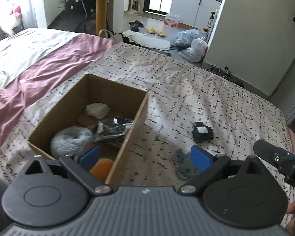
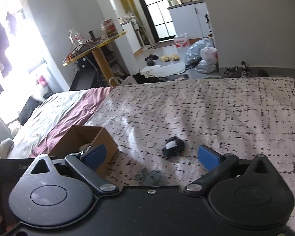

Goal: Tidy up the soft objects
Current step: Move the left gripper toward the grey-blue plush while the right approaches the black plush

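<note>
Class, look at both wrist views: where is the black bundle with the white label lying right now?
The black bundle lies on the patterned bedspread, outside and right of the cardboard box, just beyond the grey knitted piece near the grippers.

A patterned bed (image 2: pixel 216 108) fills the room; a yellow-edged table (image 2: pixel 96 47) stands by a bright window (image 2: pixel 19 45).

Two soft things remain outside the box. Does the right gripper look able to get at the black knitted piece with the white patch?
Probably yes: the right gripper is open, and the black knitted piece with the white patch lies alone on the patterned bedspread, nothing in between.
</note>
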Available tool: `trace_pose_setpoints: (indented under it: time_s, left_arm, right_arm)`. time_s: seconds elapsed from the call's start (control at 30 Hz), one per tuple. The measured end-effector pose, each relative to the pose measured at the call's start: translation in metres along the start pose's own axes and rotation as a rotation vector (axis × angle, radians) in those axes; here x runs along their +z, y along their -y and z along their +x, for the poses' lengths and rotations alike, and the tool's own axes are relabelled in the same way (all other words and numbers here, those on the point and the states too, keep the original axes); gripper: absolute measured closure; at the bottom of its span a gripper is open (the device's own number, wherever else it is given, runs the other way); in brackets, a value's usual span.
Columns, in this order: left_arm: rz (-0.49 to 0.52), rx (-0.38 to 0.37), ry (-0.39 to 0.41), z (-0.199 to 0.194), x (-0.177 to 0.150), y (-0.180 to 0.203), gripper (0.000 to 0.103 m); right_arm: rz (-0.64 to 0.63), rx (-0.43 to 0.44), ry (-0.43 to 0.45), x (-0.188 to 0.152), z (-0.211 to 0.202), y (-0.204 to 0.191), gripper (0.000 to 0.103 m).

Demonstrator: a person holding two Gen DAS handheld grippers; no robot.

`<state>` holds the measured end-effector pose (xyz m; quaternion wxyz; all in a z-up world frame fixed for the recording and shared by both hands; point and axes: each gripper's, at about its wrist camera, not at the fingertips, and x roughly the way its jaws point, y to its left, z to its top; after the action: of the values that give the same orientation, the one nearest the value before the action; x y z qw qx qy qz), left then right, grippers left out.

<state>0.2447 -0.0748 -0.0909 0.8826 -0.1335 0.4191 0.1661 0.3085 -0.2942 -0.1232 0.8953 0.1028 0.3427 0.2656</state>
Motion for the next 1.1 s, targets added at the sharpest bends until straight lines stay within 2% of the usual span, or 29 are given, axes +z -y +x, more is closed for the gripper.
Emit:
trace_pose_setpoints:
  time_s: [0.07,0.33,0.47,0.57,0.77,0.93,1.07,1.1]
  left_arm:
    - [0.008,0.007,0.002,0.003,-0.003,0.008,0.0]
    - [0.015,-0.016,-0.014,0.019,-0.016,0.034,0.0]
    - [0.005,-0.032,-0.049,0.034,-0.02,0.043,0.0]
    - [0.01,-0.02,-0.038,0.042,-0.025,0.05,0.0]
    - [-0.063,-0.02,-0.027,0.061,-0.033,0.053,0.001]
    - [-0.117,-0.024,-0.069,0.085,-0.038,0.054,0.006]
    - [-0.136,-0.046,-0.105,0.105,-0.044,0.056,0.013]
    - [-0.146,-0.049,-0.115,0.11,-0.045,0.056,0.019]
  right_arm:
    - [0.009,-0.015,-0.001,-0.001,0.002,0.007,0.0]
    - [0.009,-0.02,-0.012,0.007,0.012,0.03,0.0]
    - [0.022,-0.015,-0.019,0.009,0.018,0.038,0.0]
    - [0.016,-0.005,-0.026,0.011,0.024,0.043,0.0]
    - [-0.022,0.005,-0.019,0.01,0.036,0.049,0.0]
    - [-0.046,0.02,-0.03,0.01,0.05,0.053,0.003]
    - [-0.069,0.03,-0.061,0.012,0.067,0.053,0.015]
    - [-0.073,0.029,-0.068,0.012,0.072,0.053,0.016]
